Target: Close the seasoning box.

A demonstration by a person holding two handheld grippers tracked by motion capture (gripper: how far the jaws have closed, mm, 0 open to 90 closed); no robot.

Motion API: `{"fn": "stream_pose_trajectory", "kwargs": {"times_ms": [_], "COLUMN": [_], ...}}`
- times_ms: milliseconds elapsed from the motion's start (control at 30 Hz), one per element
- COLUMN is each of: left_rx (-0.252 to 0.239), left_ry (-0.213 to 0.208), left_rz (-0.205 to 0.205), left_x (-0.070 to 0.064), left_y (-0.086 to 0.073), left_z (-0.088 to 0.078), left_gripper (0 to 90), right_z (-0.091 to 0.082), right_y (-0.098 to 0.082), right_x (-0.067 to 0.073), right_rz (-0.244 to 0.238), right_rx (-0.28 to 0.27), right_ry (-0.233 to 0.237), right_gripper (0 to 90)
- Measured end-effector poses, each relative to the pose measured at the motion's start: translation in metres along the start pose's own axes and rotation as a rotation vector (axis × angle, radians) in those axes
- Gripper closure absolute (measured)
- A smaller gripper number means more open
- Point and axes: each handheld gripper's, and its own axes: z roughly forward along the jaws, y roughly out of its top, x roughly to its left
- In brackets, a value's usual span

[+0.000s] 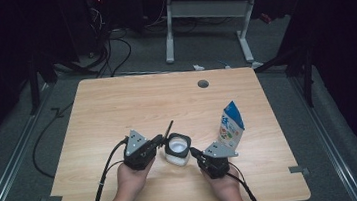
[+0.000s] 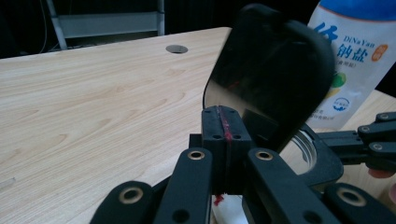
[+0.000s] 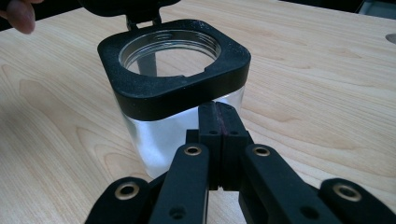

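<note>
A clear square jar [image 1: 177,148] with a black rim [image 3: 173,84] stands near the table's front middle, and its black flip lid [image 2: 271,70] is raised upright. My left gripper [image 2: 223,122] is shut with nothing between its jaws, its tips right behind the lid [image 1: 169,129]. In the high view the left gripper [image 1: 161,141] sits at the jar's left side. My right gripper [image 3: 218,116] is shut and empty, its tips touching the jar's clear wall [image 3: 159,135] just under the rim. It [image 1: 193,152] comes at the jar from the right. The jar looks empty.
A white and blue salt bag [image 1: 231,127] stands upright just right of the jar, close behind the right gripper; its printed face [image 2: 359,56] fills the left gripper view's right side. A round cable hole [image 1: 203,84] lies at the table's far edge. The wooden table [image 1: 117,107] spreads left and back.
</note>
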Motion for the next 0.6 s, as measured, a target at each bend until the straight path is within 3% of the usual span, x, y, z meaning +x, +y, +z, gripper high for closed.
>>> {"fn": "stream_pose_trajectory", "kwargs": {"times_ms": [200,367,467,600], "left_rx": [0.013,0.018,0.045,0.096], "left_ry": [-0.011,0.013,0.014,0.02], "left_rz": [0.01,-0.009,-0.021,-0.034], "left_x": [-0.006,0.002,0.004,0.006], "left_y": [-0.005,-0.015,-0.027,-0.037], "left_z": [0.002,-0.008,-0.012,-0.002], "left_gripper": [90.0,90.0,90.0,90.0], "right_z": [0.0,0.0,0.0,0.0], "right_y": [0.0,-0.001,-0.002,-0.003], "right_x": [0.0,0.0,0.0,0.0], "right_rz": [0.0,-0.003,-0.002,-0.002], "right_rx": [0.0,0.003,0.007,0.011], "right_ry": [-0.002,-0.005,-0.003,-0.001], "right_gripper": [90.0,90.0,90.0,90.0]}}
